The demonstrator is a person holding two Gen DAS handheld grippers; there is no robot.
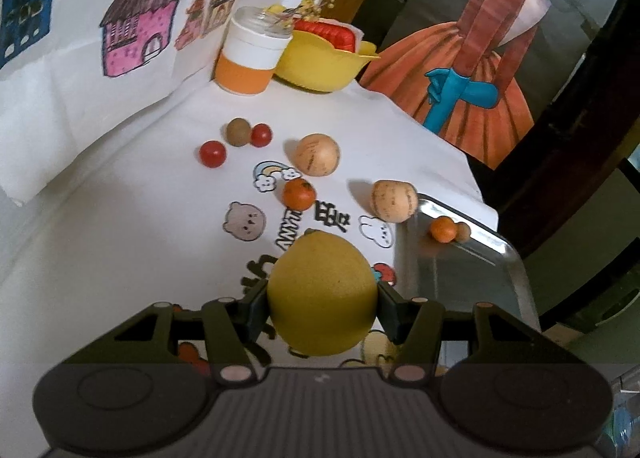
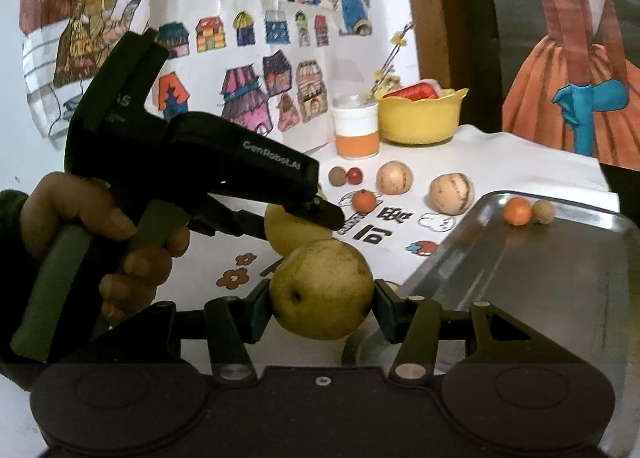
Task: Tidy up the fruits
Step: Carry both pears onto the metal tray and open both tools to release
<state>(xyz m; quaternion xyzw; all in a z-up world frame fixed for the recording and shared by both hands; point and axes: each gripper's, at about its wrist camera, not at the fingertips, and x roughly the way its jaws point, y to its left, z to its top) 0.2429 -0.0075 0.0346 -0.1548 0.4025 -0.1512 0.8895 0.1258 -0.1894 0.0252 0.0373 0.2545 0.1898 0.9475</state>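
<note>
My left gripper (image 1: 323, 308) is shut on a yellow lemon (image 1: 322, 290), held just above the white tablecloth beside the metal tray (image 1: 472, 282). My right gripper (image 2: 322, 305) is shut on a yellow-green pear (image 2: 320, 290) close to the tray's (image 2: 540, 290) near-left corner. In the right wrist view a hand (image 2: 100, 225) holds the left gripper (image 2: 296, 223) with the lemon (image 2: 292, 234) just behind the pear. A small orange (image 1: 443, 229) and a brown ball-shaped fruit (image 1: 463, 232) lie in the tray's far corner.
Loose on the cloth are two tan round fruits (image 1: 318, 155) (image 1: 394, 201), a tangerine (image 1: 299, 193), two red tomatoes (image 1: 212, 153) (image 1: 261, 135) and a small brown fruit (image 1: 238, 131). A yellow bowl (image 1: 324, 65) and an orange-banded cup (image 1: 250, 53) stand at the back.
</note>
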